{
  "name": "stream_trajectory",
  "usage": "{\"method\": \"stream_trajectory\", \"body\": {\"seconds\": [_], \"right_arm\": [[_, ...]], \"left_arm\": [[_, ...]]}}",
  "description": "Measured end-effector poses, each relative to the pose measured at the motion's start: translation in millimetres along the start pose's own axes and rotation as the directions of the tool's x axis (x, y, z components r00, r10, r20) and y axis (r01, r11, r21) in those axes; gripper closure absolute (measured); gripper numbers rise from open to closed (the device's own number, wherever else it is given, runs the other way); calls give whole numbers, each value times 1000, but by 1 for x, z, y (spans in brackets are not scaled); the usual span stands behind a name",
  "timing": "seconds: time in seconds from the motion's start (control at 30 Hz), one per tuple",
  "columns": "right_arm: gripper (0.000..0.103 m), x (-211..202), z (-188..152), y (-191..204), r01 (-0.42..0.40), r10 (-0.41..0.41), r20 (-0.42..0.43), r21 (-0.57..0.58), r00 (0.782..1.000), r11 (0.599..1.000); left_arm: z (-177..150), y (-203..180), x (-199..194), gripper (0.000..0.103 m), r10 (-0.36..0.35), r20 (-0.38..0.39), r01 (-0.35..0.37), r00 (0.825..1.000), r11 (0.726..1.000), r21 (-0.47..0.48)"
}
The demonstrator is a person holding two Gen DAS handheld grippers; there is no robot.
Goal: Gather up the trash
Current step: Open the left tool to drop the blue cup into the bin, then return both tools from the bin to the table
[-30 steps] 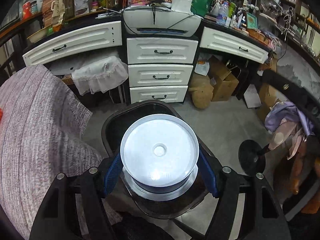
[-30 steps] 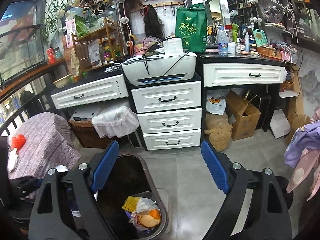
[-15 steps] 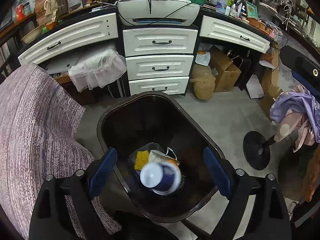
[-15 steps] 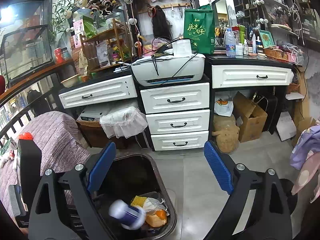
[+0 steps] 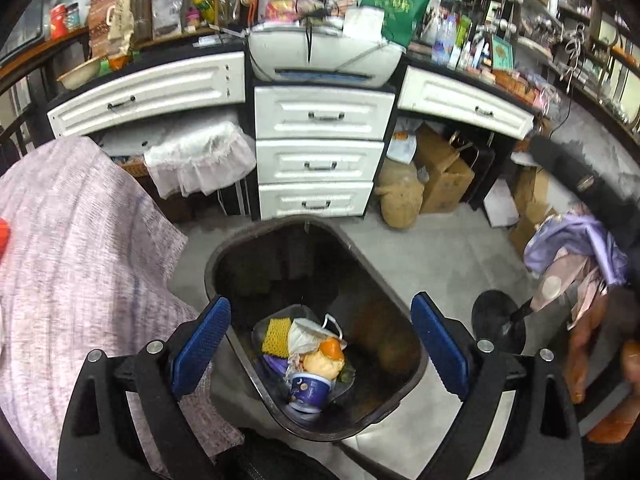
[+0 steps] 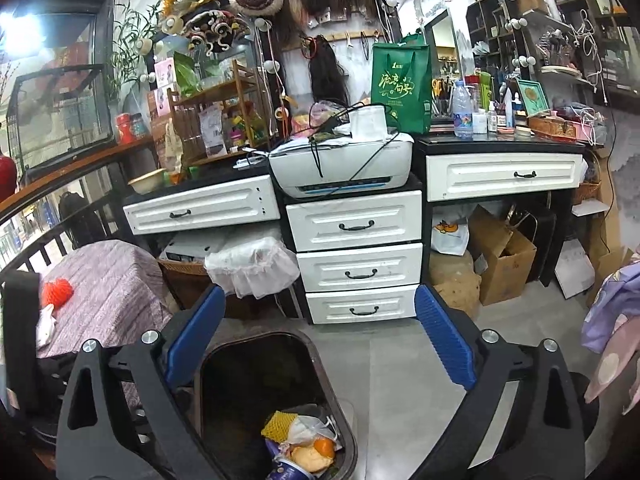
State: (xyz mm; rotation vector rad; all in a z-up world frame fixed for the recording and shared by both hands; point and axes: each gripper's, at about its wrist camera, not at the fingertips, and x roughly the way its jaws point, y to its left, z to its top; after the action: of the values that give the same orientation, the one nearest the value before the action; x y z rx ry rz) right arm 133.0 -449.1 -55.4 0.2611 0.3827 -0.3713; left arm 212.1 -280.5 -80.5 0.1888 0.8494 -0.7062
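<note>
The left gripper (image 5: 320, 344) hangs above the dark trash bin (image 5: 224, 264) with its blue pads (image 5: 202, 344) spread wide and still opening, nothing between them. Straight below the gap, at the bottom of the bin, lies the blue-and-white cup (image 5: 309, 390) on its side, resting against an orange-and-cream lump (image 5: 326, 356), a crumpled white bag (image 5: 304, 336) and a yellow mesh sponge (image 5: 276, 336) just beyond it. The right gripper (image 6: 320, 356) is likewise released, its jaws opening and empty, pointing toward the white drawer unit (image 6: 356, 248) ahead. The same bin (image 6: 324, 364) sits below and slightly left of its gap, with the cup (image 6: 286, 470) at the lower edge of that view. A purple-covered table (image 6: 104, 288) with a red mesh ball (image 6: 58, 292) stands off to the left of both grippers.
</note>
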Motion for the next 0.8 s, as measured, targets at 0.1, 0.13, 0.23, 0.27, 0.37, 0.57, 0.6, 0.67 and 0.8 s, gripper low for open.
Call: {"method": "stream_trajectory", "body": {"seconds": [0.1, 0.13, 0.23, 0.27, 0.37, 0.57, 0.6, 0.67, 0.8], "right_arm": [[9, 0, 0, 6, -25, 25, -7, -2, 1000, 1000], [9, -1, 1, 9, -34, 34, -12, -7, 999, 999], [9, -3, 2, 19, -58, 57, -13, -25, 998, 998], [9, -4, 3, 22, -63, 63, -15, -32, 998, 997], [9, -6, 5, 30, -85, 85, -16, -46, 996, 995], [8, -8, 4, 52, -180, 178, -63, -38, 982, 983], [8, -7, 4, 60, -200, 196, -81, -44, 977, 979], [8, -5, 3, 74, -243, 235, -116, -60, 965, 968], [8, -4, -2, 109, -314, 291, -165, -131, 942, 940]], "left_arm": [[3, 2, -18, 11, 8, 42, -8, 999, 1000, -12], [4, 3, -23, 11, 21, 53, -21, 998, 1000, -12], [4, 8, -37, 11, 46, 83, -44, 996, 999, -23], [4, 11, -42, 10, 50, 94, -47, 994, 998, -31], [3, 22, -56, 9, 56, 109, -51, 992, 997, -55], [-3, 47, -83, 8, 93, 142, -83, 985, 994, -77], [-4, 52, -87, 8, 100, 145, -88, 984, 993, -83], [-8, 65, -96, 8, 119, 145, -105, 982, 990, -98], [-19, 95, -111, 6, 166, 137, -146, 976, 978, -147]]}}
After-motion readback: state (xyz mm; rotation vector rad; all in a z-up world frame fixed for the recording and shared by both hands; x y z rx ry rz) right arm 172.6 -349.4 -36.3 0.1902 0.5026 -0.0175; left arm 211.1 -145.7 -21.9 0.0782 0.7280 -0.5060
